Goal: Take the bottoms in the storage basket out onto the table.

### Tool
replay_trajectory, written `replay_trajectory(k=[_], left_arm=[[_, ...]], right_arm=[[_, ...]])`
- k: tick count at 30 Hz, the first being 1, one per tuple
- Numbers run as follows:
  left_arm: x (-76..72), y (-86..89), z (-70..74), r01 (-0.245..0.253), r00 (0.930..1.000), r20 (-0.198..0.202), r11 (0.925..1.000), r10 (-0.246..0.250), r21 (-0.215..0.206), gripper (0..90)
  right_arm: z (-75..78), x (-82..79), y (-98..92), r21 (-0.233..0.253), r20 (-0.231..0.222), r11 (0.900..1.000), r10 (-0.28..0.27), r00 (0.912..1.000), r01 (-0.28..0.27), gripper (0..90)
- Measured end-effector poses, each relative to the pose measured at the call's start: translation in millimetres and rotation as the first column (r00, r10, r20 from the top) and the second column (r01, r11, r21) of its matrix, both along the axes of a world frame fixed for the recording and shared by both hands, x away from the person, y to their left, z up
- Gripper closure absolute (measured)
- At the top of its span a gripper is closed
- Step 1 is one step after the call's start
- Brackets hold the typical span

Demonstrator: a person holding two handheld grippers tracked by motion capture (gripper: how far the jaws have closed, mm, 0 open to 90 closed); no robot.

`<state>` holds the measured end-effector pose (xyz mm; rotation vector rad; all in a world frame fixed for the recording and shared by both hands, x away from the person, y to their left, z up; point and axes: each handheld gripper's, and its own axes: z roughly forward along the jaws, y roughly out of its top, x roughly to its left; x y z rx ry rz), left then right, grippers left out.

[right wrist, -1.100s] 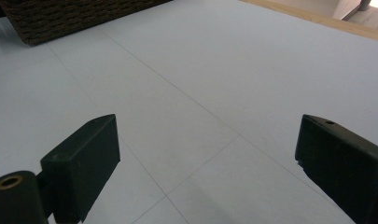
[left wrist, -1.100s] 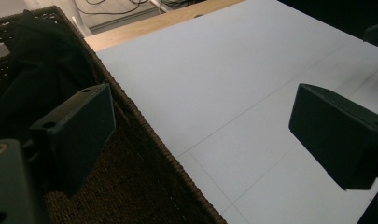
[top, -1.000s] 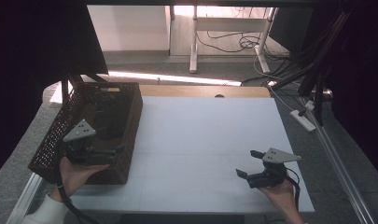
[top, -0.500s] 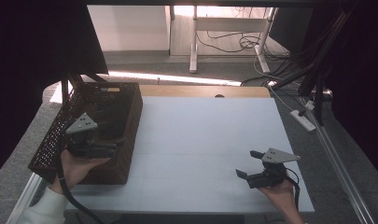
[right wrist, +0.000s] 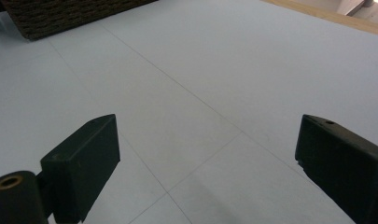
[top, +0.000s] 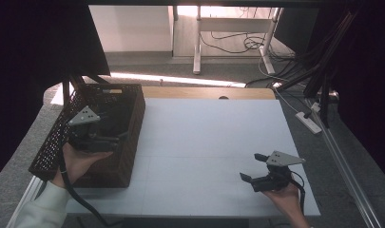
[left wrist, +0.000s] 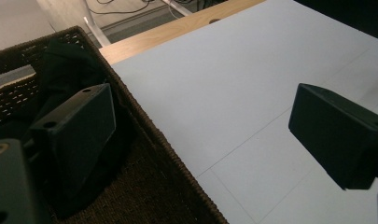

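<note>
Left tool [top: 118,137]: was held over the near part of the dark woven basket [top: 52,147], its grey three-cornered plate on top, its jaws pointing toward the counter's middle.
Left tool state: jaws stood wide apart with nothing between them; in the left gripper view [left wrist: 214,135] one jaw hung inside the basket and the other hung over the white surface, the basket's right wall running between them.
Left hand [top: 76,161]: gripped the tool from below and behind, palm up under its body, the white-sleeved forearm [top: 40,209] coming in from the near left corner.
Right tool [top: 254,167]: hovered low over the near right part of the counter [top: 209,142], jaws pointing left, toward the basket.
Right tool state: jaws spread wide, nothing held; the right gripper view [right wrist: 207,158] showed bare white surface between them.
Right hand [top: 287,197]: cupped the tool from beneath, at the counter's near edge.
Basket: under the left tool, well apart from the right tool, far ahead of its jaws.
Basket contents: dark cloth [left wrist: 65,60] lay inside, just beyond the left tool's inner jaw; whether they touched could not be told.
Cable [top: 81,204]: trailed from the left tool down past the wrist.
</note>
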<state>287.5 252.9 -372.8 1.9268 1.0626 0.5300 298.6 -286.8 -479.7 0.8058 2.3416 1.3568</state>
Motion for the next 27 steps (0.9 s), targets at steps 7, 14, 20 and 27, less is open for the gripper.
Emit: replay_trajectory(k=[7, 14, 20, 27], left_arm=[[6.7, 3.2, 2.6, -0.012, 0.9999, -0.001, 0.9998, 0.012, 0.014, 7.3], [15.9, 8.5, 5.4, -0.032, 0.9995, 0.001, 0.9995, 0.032, 0.008, 8.0], [23.3, 10.8, 7.1, -0.032, 0.9995, 0.002, 0.9994, 0.032, 0.011, 8.0], [32.3, 13.7, 9.6, -0.038, 0.9993, 0.0, 0.9992, 0.038, 0.011, 8.1]], right_arm=[[-0.1, 0.2, -0.4, -0.002, -0.001, 1.0, -0.004, 1.0, 0.004, 6.7], [-0.1, -0.4, 0.2, -0.002, 0.001, 1.0, 0.003, 1.0, -0.003, 6.7], [-1.0, 0.2, 0.3, -0.01, 0.0, 1.0, 0.002, 1.0, -0.002, 6.7], [-1.2, -0.2, 0.4, -0.016, -0.001, 1.0, 0.0, 1.0, 0.0, 6.7]])
